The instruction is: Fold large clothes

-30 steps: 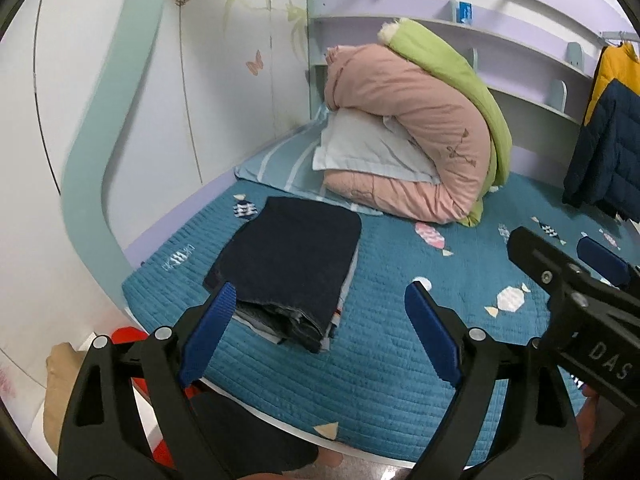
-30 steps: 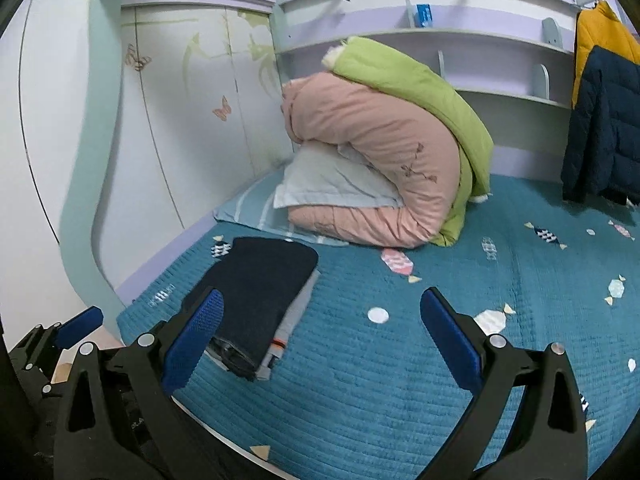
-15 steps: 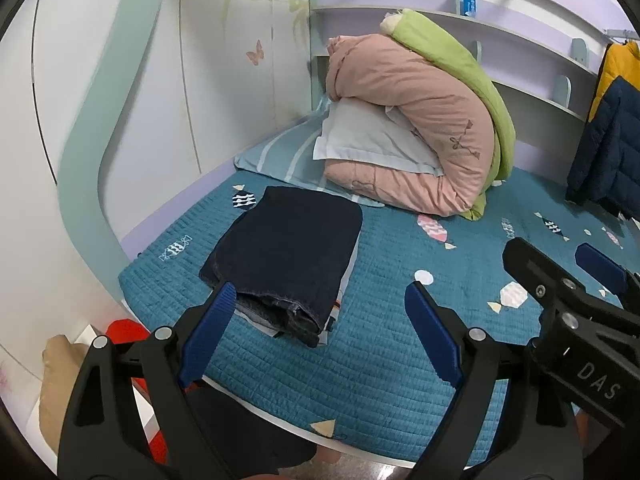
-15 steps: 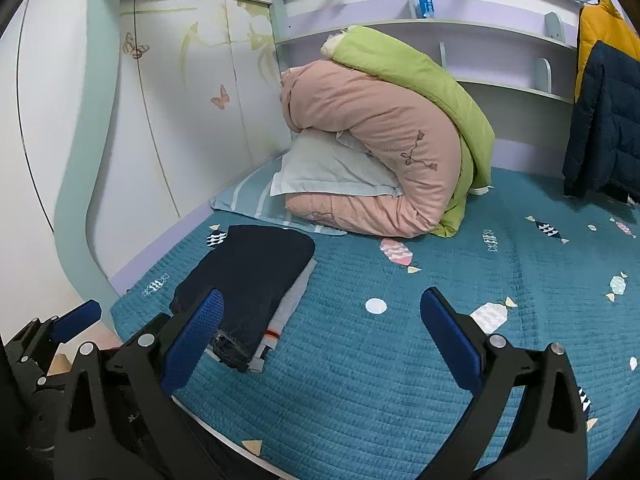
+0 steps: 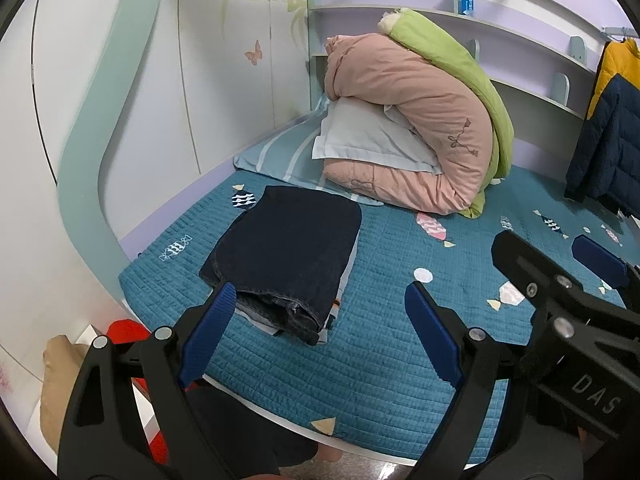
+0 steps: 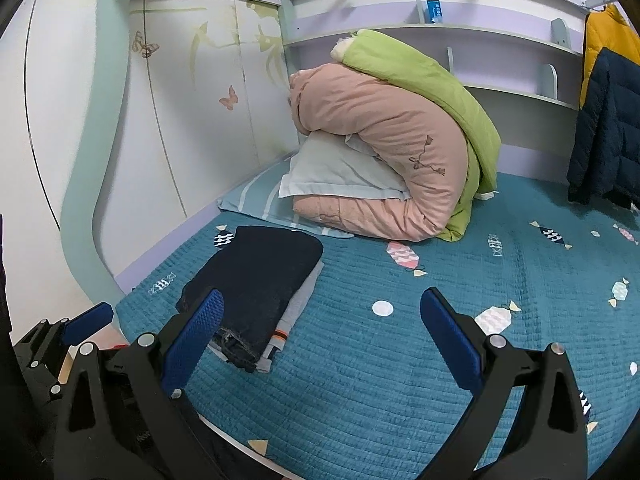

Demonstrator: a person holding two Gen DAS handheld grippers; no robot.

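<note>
You have the folded dark denim jeans [image 5: 286,250] lying flat atop a folded grey garment [image 6: 298,306] on the bed, just beyond your left tongs' [image 5: 318,318] left fingertip.

Left of the left claw [image 5: 316,312], a tan bag-like shape [image 5: 60,384] and a red object [image 5: 128,330] sit half hidden behind the claw's frame; identity unclear. Beneath the folded dark denim garment [image 5: 288,252] ahead, paler folded layers [image 6: 298,306] show only edges. Far right, hanging yellow and navy padded jackets [image 6: 608,120] are cut off by the picture's edge. Small blue box [image 6: 434,10] on the shelf: label unreadable.
</note>
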